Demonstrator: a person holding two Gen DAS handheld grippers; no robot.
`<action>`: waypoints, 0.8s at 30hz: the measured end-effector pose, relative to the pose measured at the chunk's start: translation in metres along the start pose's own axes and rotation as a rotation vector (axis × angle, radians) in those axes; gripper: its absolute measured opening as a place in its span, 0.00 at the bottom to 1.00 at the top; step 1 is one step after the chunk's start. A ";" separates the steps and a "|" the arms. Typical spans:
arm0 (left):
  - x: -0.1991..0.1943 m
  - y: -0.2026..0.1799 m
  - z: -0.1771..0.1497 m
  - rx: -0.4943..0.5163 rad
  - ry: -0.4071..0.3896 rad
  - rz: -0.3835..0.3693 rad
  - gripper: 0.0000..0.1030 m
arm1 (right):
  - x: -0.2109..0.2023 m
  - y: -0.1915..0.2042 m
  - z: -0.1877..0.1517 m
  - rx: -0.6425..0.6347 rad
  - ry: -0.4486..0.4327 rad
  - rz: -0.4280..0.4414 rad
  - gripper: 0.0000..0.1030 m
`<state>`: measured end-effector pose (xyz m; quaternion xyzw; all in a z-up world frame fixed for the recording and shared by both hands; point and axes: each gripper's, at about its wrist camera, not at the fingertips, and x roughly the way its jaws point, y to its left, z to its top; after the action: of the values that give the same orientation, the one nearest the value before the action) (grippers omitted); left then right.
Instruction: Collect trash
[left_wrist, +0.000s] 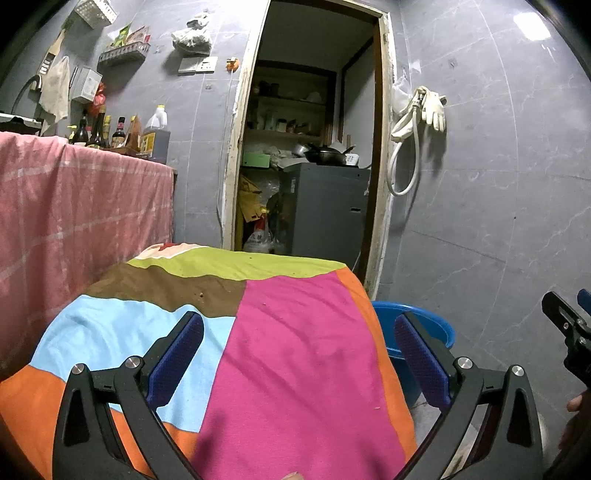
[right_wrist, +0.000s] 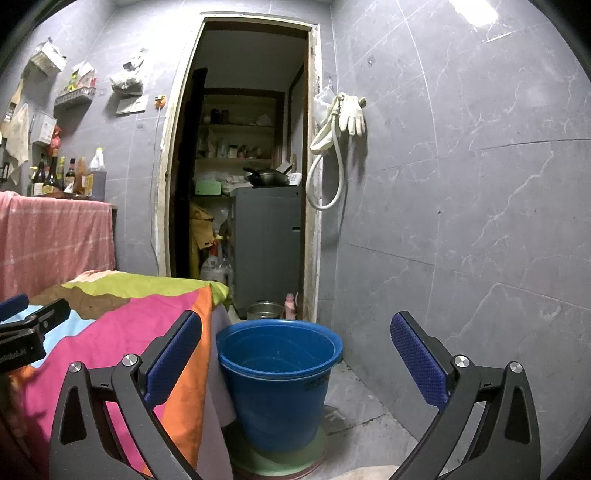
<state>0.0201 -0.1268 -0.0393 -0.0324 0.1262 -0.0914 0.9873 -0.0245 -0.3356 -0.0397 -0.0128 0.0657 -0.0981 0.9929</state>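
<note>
Both grippers (left_wrist: 299, 350) (right_wrist: 295, 350) agape; blue bucket (right_wrist: 279, 376) upright, seemingly empty.

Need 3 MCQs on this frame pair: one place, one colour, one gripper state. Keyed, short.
1. Where does the blue bucket stand?
A. on the floor beside the patchwork-covered table
B. on the table
C. inside the doorway

2. What colour are the gloves hanging on the wall?
A. pink
B. white
C. black

3. What state is the right gripper in?
A. shut on a wrapper
B. shut, holding nothing
C. open, holding nothing

Key: 1 A, the bucket sits on a green base on the floor, next to the cloth's hanging edge. 2 B, pale white gloves hang right of the door frame. 3 C, its blue pads stand wide apart with nothing between.
</note>
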 end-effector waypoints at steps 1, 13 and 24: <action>0.000 0.000 0.000 0.001 -0.001 0.000 0.98 | 0.000 0.000 0.000 -0.001 0.001 0.000 1.00; -0.001 0.004 0.000 0.007 -0.003 0.003 0.98 | 0.000 -0.001 -0.001 -0.003 0.003 -0.002 1.00; -0.002 0.004 0.000 0.009 -0.002 0.002 0.98 | 0.000 0.000 0.000 -0.004 0.004 -0.001 1.00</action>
<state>0.0193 -0.1227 -0.0394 -0.0281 0.1247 -0.0909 0.9876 -0.0247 -0.3358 -0.0400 -0.0146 0.0677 -0.0985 0.9927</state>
